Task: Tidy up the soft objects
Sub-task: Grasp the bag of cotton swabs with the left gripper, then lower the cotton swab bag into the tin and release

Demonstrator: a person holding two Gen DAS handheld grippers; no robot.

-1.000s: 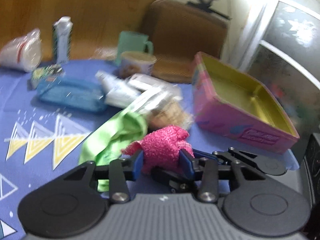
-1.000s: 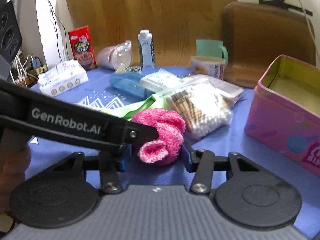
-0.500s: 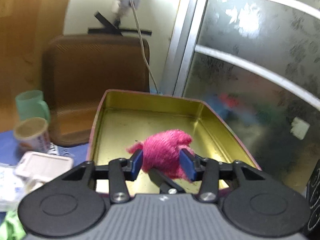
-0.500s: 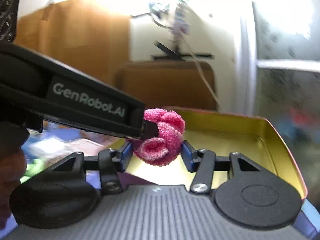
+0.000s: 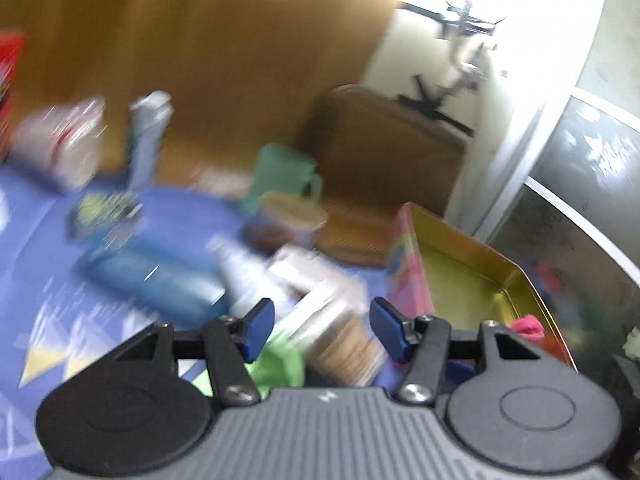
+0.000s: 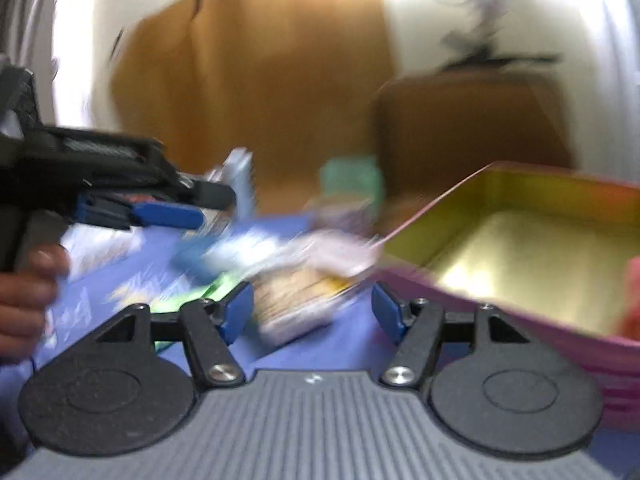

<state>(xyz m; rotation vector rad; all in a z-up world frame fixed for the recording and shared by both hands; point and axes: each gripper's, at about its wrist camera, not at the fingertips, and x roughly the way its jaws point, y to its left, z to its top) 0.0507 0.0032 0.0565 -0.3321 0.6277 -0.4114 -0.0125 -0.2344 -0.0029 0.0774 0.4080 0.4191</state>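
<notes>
1. The sock [image 5: 528, 326] is a fuzzy, bright pink bundle; both views are blurred, so you cannot see its knit clearly.
2. It lies inside the tin [image 5: 460, 268], a pink box with a gold inside, in the corner nearest to your grippers. In the right wrist view only a pink edge of the sock [image 6: 632, 296] shows at the far right of the tin [image 6: 520, 248].
3. Your left gripper [image 5: 322, 330] has nothing between its blue pads, and its jaws are opening. The sock is off to its right, well apart from the pads.
4. Your right gripper [image 6: 312, 312] is also empty, with jaws opening; the sock is to its right, not between them.
5. Half a second ago both grippers held the sock over the tin. Now it is released, and both point toward the clutter on the blue cloth [image 5: 36, 264].
</notes>
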